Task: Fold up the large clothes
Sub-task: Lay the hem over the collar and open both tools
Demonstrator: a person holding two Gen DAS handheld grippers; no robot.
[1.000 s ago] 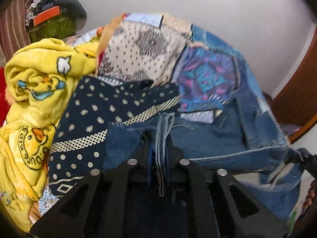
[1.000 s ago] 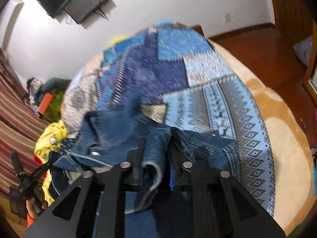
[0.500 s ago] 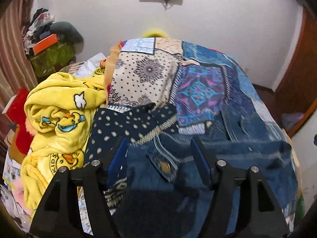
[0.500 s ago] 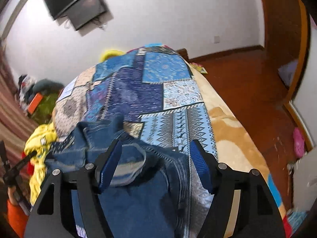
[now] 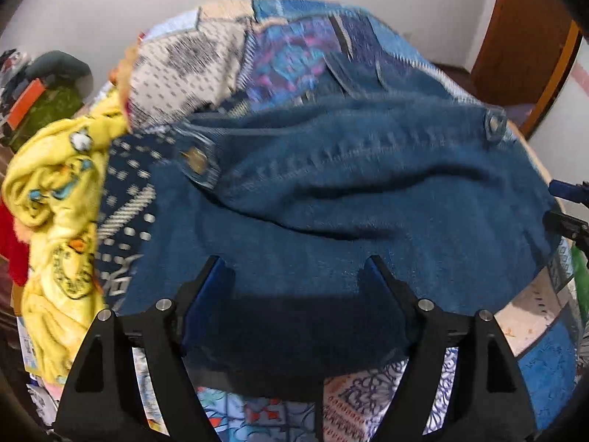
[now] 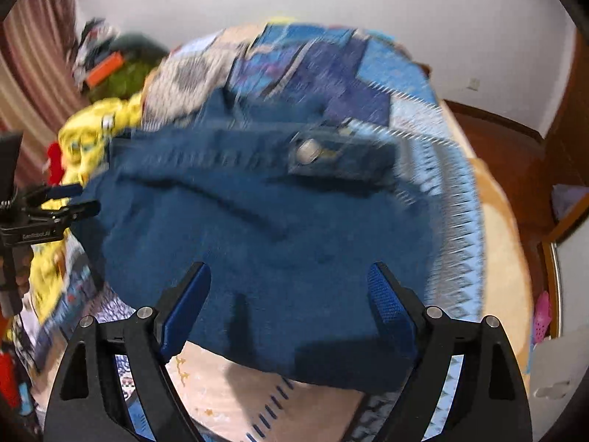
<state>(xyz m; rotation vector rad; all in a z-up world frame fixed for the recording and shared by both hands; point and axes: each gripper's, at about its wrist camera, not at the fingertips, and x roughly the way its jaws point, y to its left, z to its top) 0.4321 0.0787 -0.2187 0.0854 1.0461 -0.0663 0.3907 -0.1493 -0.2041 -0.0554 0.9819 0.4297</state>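
Observation:
A blue denim jacket (image 5: 349,199) lies folded on the patchwork bedspread (image 5: 287,51); it also shows in the right wrist view (image 6: 257,228), with a metal button (image 6: 307,150) on its upper fold. My left gripper (image 5: 294,276) is open and empty, just above the jacket's near edge. My right gripper (image 6: 287,287) is open and empty over the jacket's near edge. The left gripper's tip (image 6: 70,199) shows at the jacket's left side in the right wrist view. The right gripper's tip (image 5: 567,206) shows at the right edge of the left wrist view.
A yellow duck-print blanket (image 5: 55,199) and a dark dotted cloth (image 5: 125,191) lie left of the jacket. A cluttered stand (image 6: 110,62) is at the far left by the wall. The wooden floor (image 6: 489,136) and a door frame (image 5: 530,37) are to the right.
Both grippers were shut on denim a second ago, then opened and let go. Now both have pulled back and the jacket lies flat on the bed.

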